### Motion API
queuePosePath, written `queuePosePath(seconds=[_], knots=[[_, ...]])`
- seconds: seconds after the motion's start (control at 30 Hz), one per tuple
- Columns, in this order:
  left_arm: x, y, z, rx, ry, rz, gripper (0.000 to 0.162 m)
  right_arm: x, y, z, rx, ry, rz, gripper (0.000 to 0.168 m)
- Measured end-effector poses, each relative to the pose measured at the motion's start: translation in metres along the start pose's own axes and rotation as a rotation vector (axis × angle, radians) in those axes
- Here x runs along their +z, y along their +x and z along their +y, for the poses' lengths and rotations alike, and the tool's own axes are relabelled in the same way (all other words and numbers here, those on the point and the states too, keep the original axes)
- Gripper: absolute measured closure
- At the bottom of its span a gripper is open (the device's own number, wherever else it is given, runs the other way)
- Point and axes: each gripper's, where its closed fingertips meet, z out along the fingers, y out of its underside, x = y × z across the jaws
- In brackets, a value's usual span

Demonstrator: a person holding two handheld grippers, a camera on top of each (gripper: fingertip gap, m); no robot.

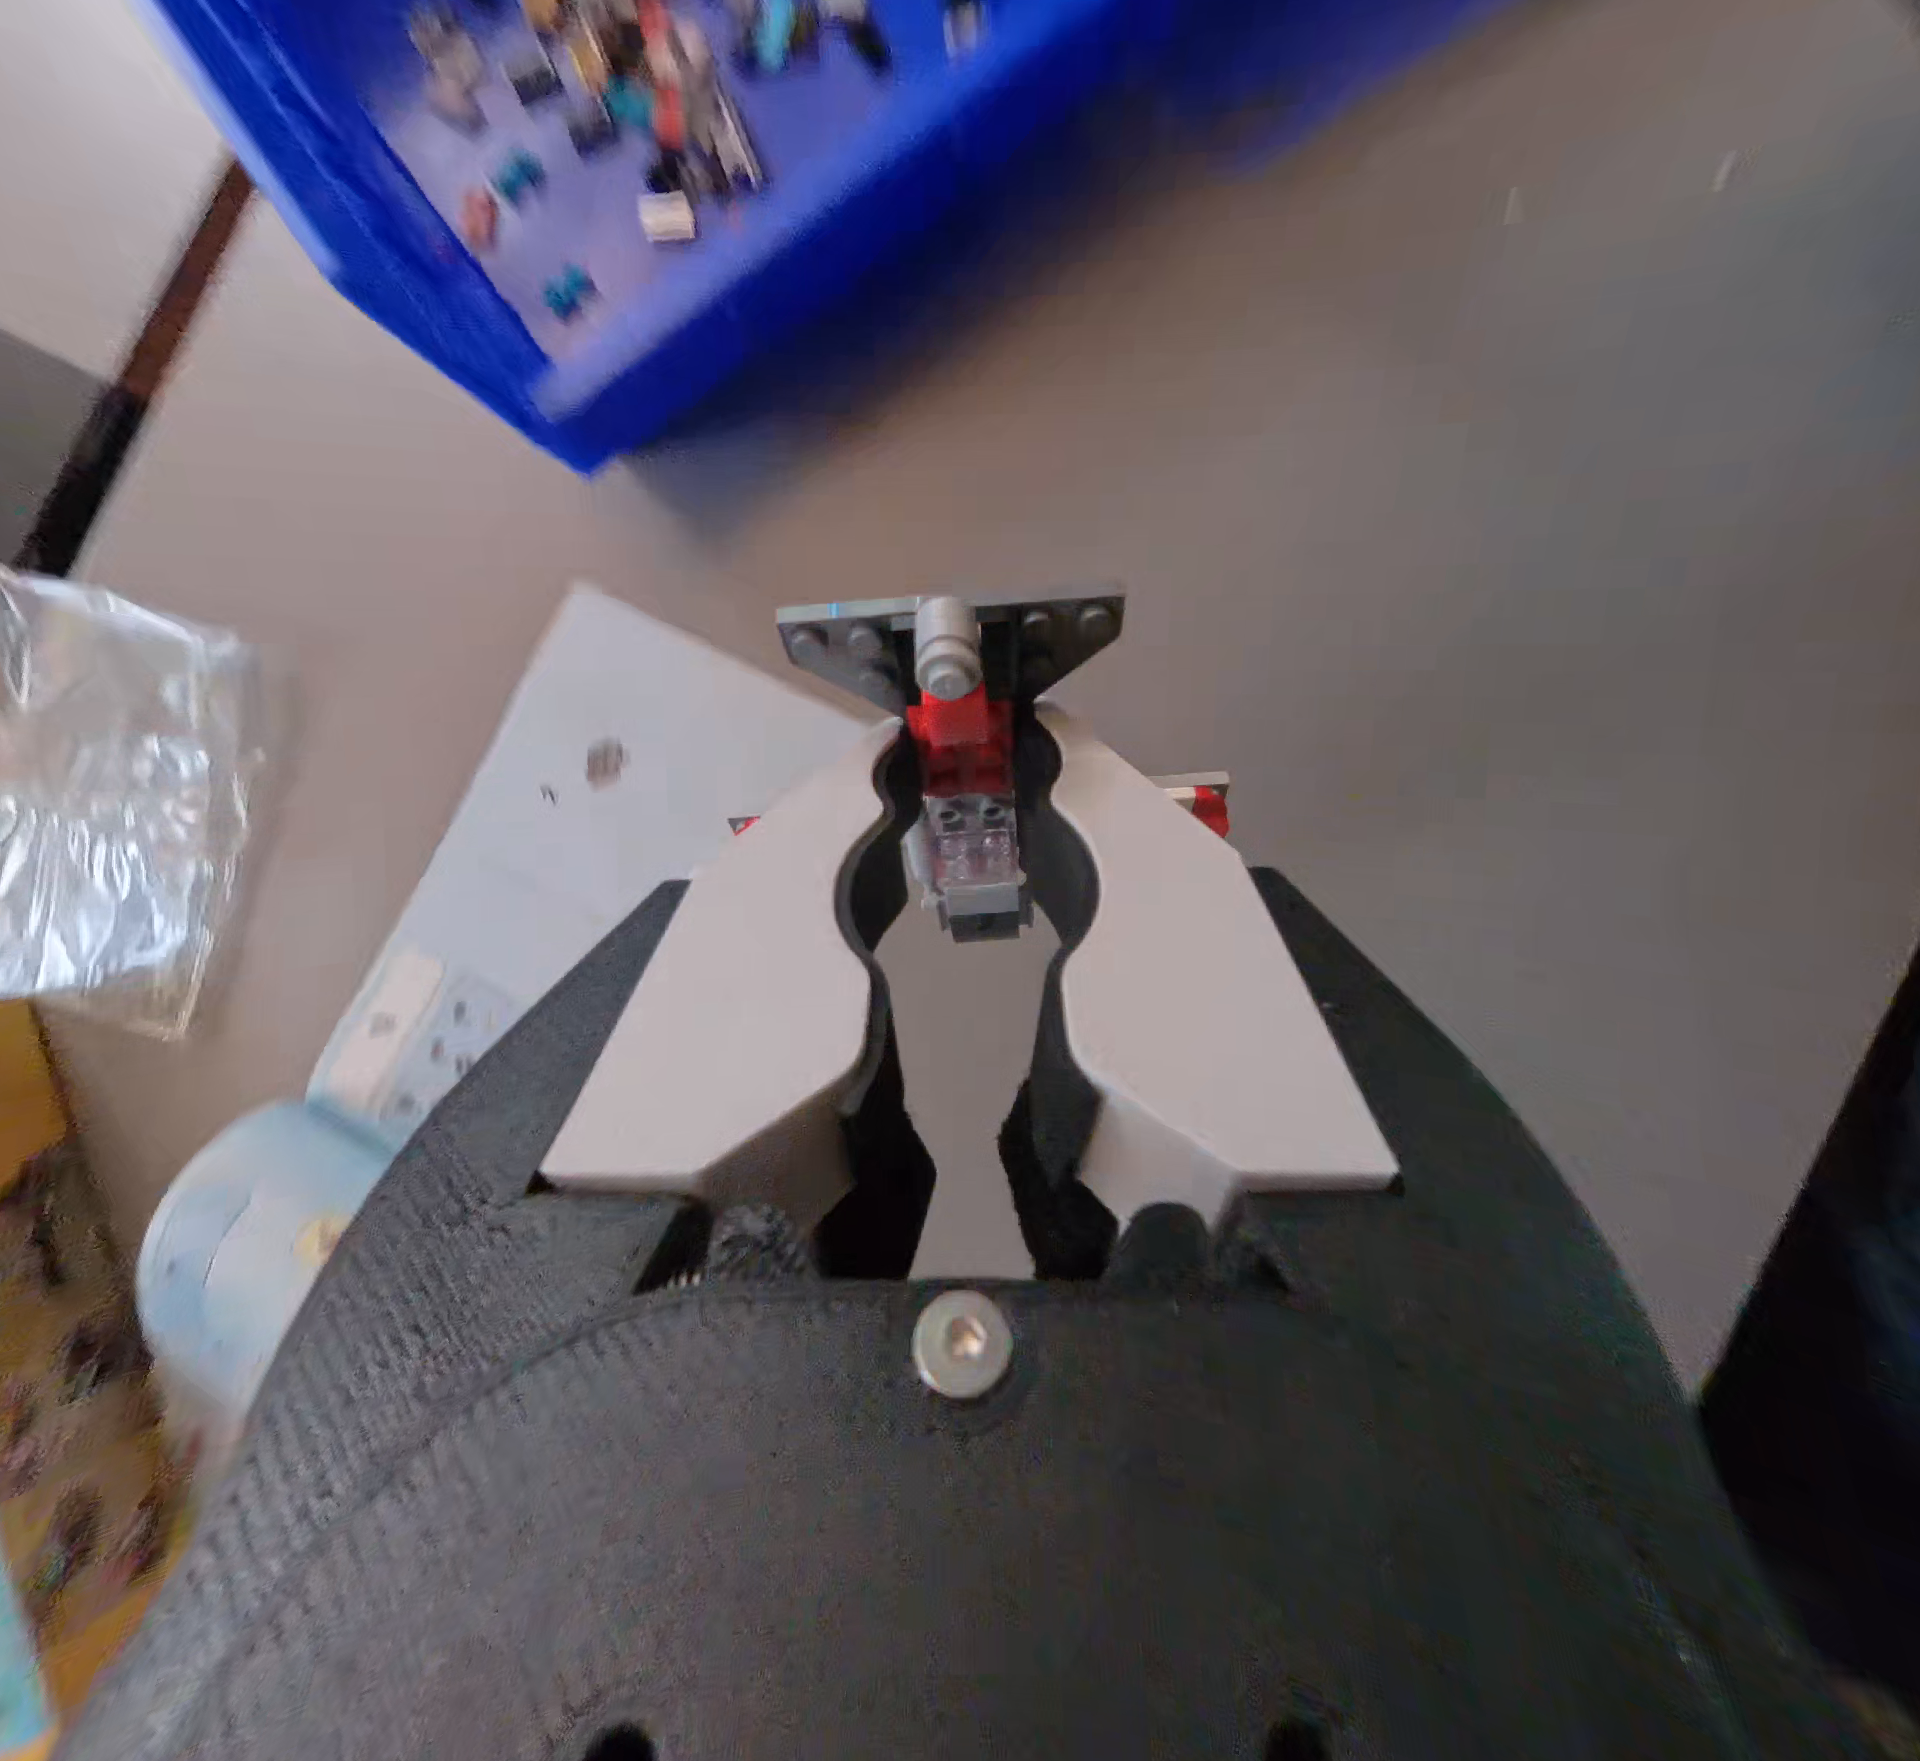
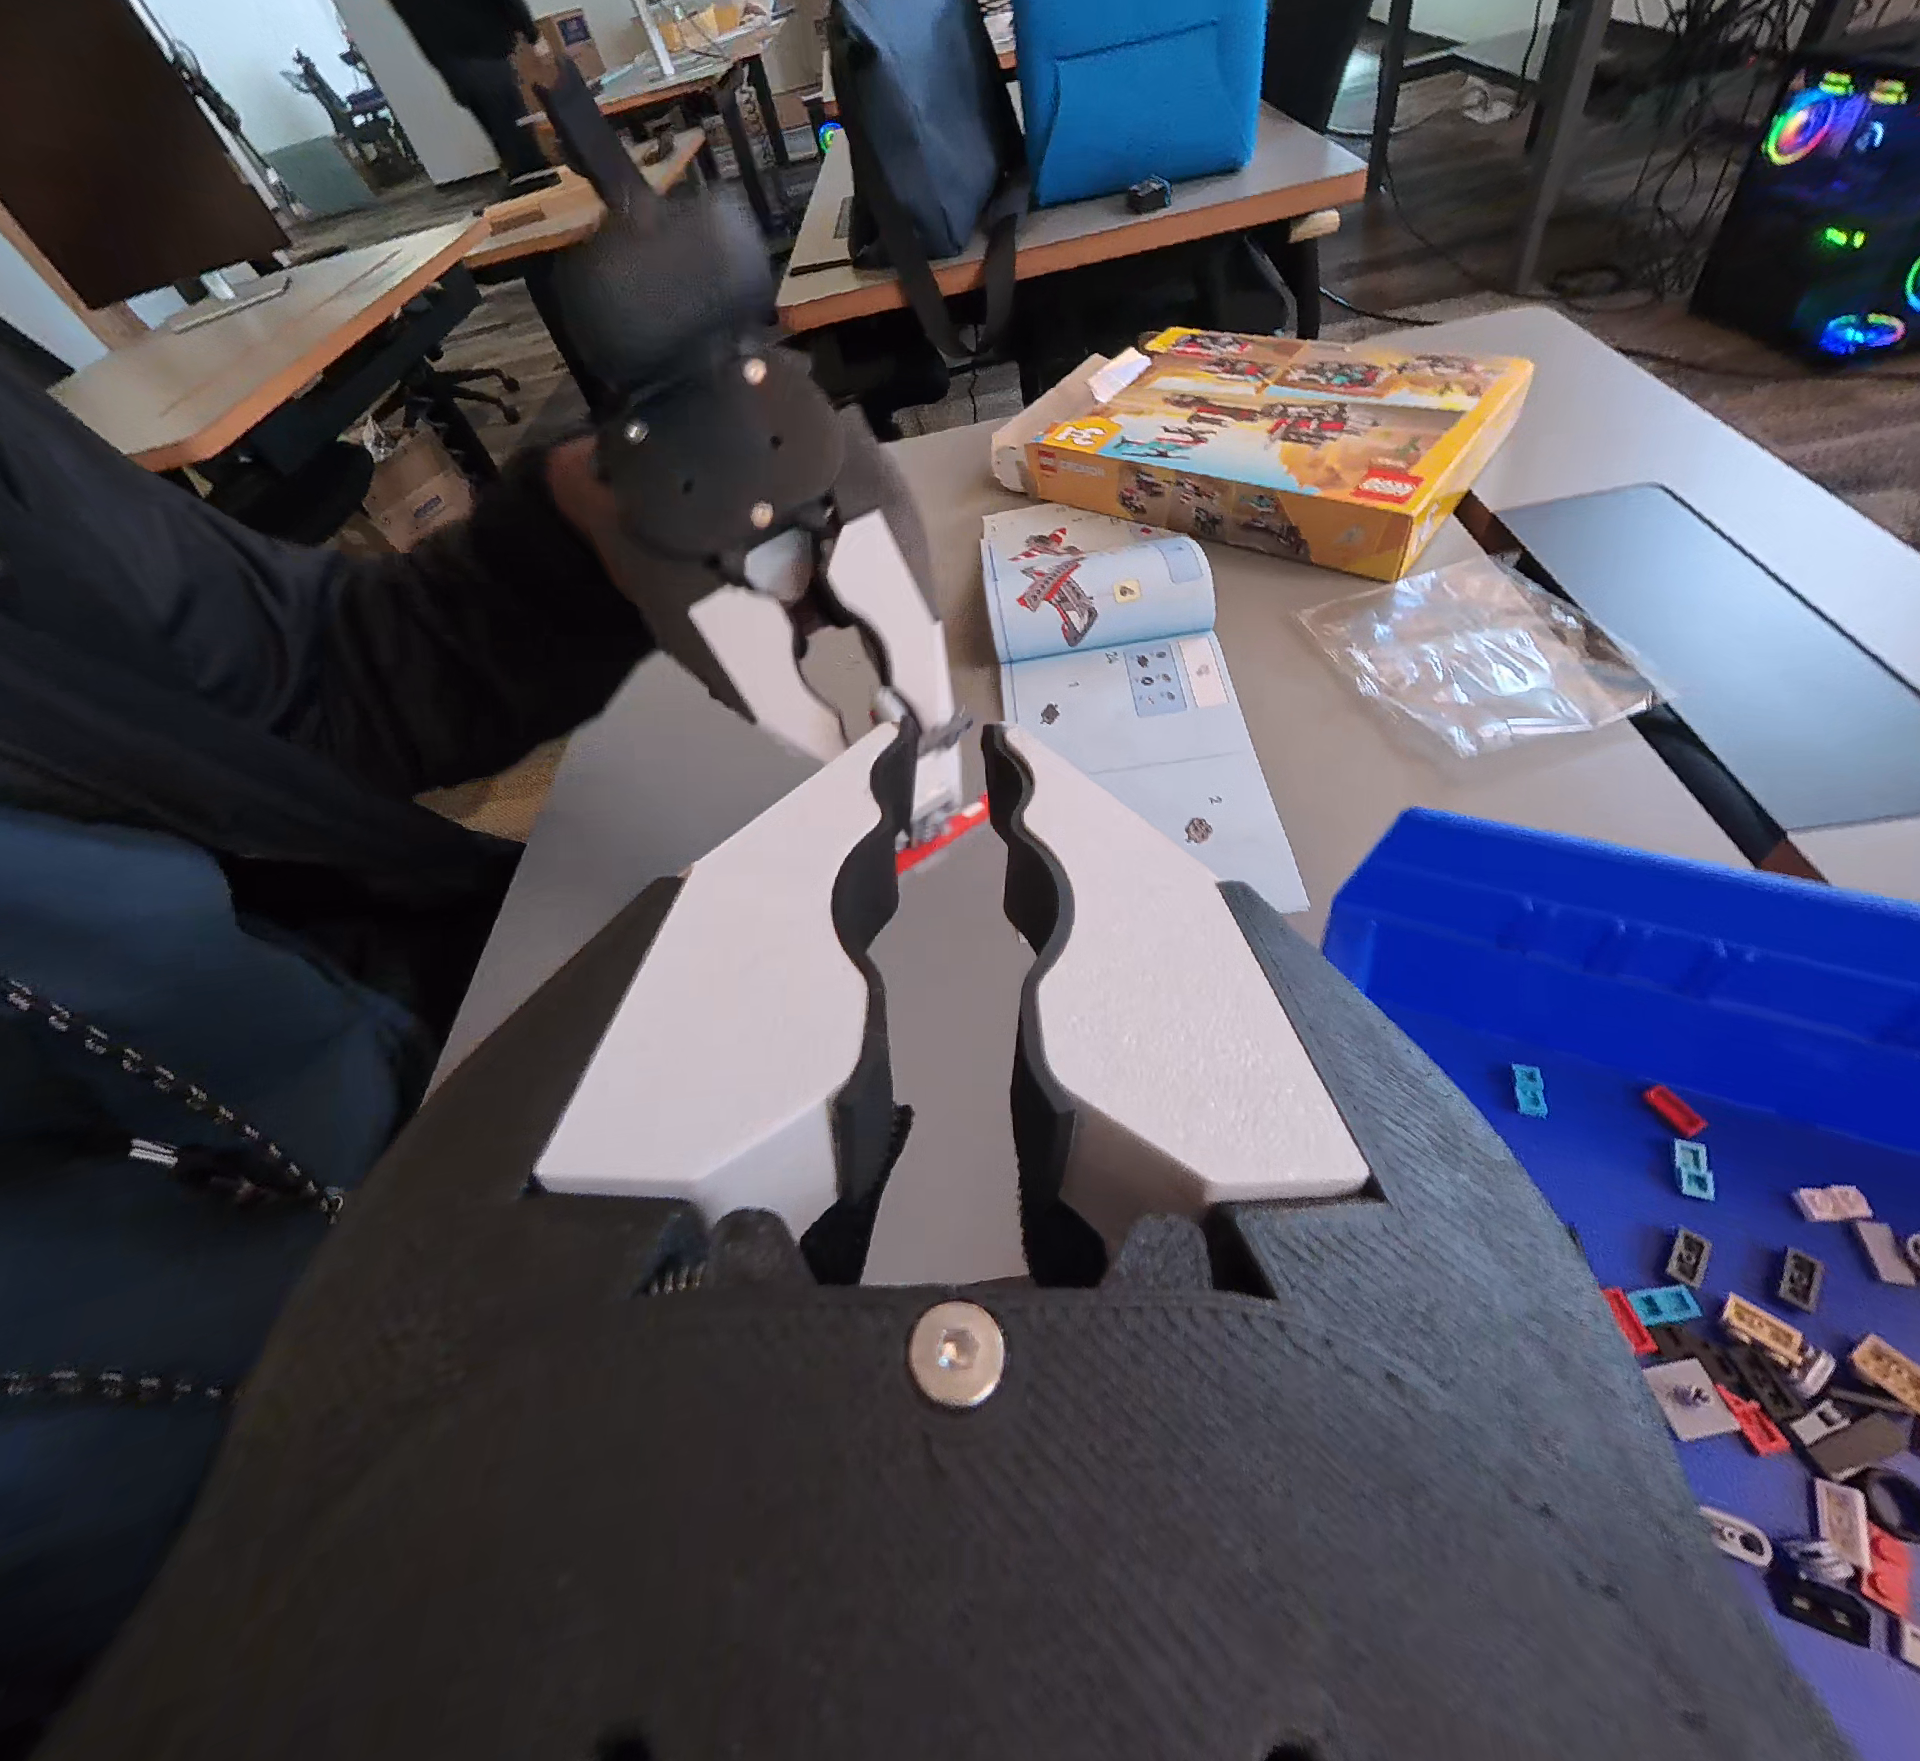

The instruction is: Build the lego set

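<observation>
My left gripper [image 1: 971, 740] is shut on a small lego model [image 1: 961, 776] made of red bricks, a clear piece and a grey wing plate with a grey peg, held above the grey table [image 1: 1403, 568]. In the right wrist view the left gripper [image 2: 883, 709] hangs tip-down just beyond my right gripper [image 2: 940, 740], with the model [image 2: 935, 828] partly hidden behind the right fingers. The right gripper's jaws stand a little apart with nothing between them. A blue bin [image 2: 1610, 963] at the right holds several loose lego pieces [image 2: 1766, 1348].
The blue bin [image 1: 582, 433] sits at the far side in the left wrist view. An open instruction booklet [image 2: 1122, 672], a yellow lego box [image 2: 1278, 454] and a clear plastic bag [image 2: 1475, 662] lie on the table. A person's dark sleeve [image 2: 416, 631] is at the left. The left gripper's tips are roughly 15 cm from the right gripper's.
</observation>
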Motion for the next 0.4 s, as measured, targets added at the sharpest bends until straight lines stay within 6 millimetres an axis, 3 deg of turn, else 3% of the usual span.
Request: queuePosePath(seconds=[0.2,0.4], knots=[[0.003,0.033,0.057,0.111,-0.373,0.015,0.145,0.001,-0.017,-0.009,-0.047,-0.003,-0.014,0.157],[0.022,0.041,0.077,0.168,-0.53,-0.009,0.145,0.0,-0.025,-0.009,-0.069,-0.018,-0.024,0.158]])
